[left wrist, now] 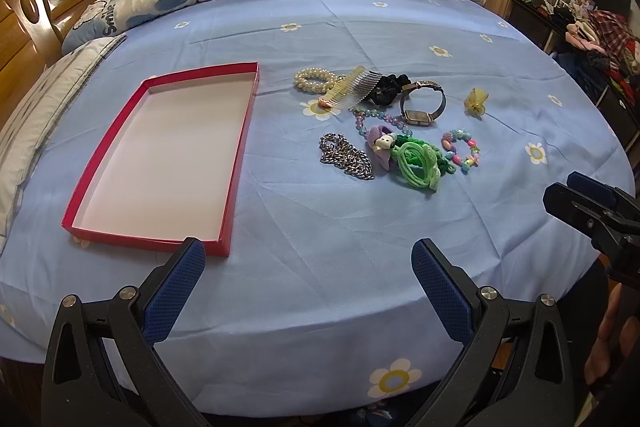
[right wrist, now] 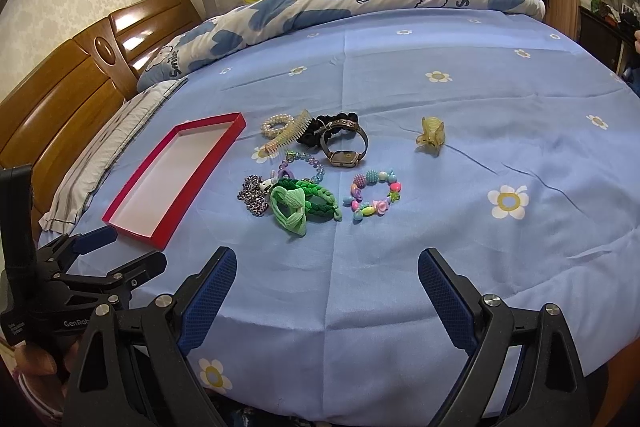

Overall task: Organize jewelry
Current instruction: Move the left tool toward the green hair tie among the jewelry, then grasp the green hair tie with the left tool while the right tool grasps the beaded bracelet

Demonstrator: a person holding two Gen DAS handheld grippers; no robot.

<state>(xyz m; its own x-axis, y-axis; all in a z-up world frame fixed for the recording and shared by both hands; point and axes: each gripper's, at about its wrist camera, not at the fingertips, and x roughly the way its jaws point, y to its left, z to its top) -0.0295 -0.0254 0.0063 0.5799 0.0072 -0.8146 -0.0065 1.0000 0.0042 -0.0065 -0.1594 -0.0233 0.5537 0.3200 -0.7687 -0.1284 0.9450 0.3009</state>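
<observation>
Blue bedsheet (left wrist: 320, 27) with small daisy prints is our work surface, and on it sits the task's target, a shallow red tray (left wrist: 240, 147) with a bare white floor, nothing in it yet. Just to its right lies the jewelry in a loose cluster: a pearl bracelet (left wrist: 312, 79) touching a clear hair comb (left wrist: 352, 89), a black scrunchie (left wrist: 386, 87) behind a wristwatch (left wrist: 422, 103), a pastel bead chain (left wrist: 374, 119) under a purple charm tie (left wrist: 380, 145), a silver chain (left wrist: 346, 155) nearest the tray, tangled green hair ties (left wrist: 420, 163), and a colourful bead bracelet (right wrist: 374, 197). A yellow claw clip (right wrist: 430, 135) lies well apart on the far right.

Outward from the pile, we hold both tools low at the near edge of the bed. Our left gripper (left wrist: 308, 291) has its blue pads spread wide with nothing between them; our right gripper (right wrist: 326, 295) is likewise spread and empty.

We judge the task at its very start: no piece has been lifted. Our next move likely calls for reaching forward to 1 piece, perhaps the silver chain with the left tool, and pinching low against soft fabric without snagging the neighbouring ties.
</observation>
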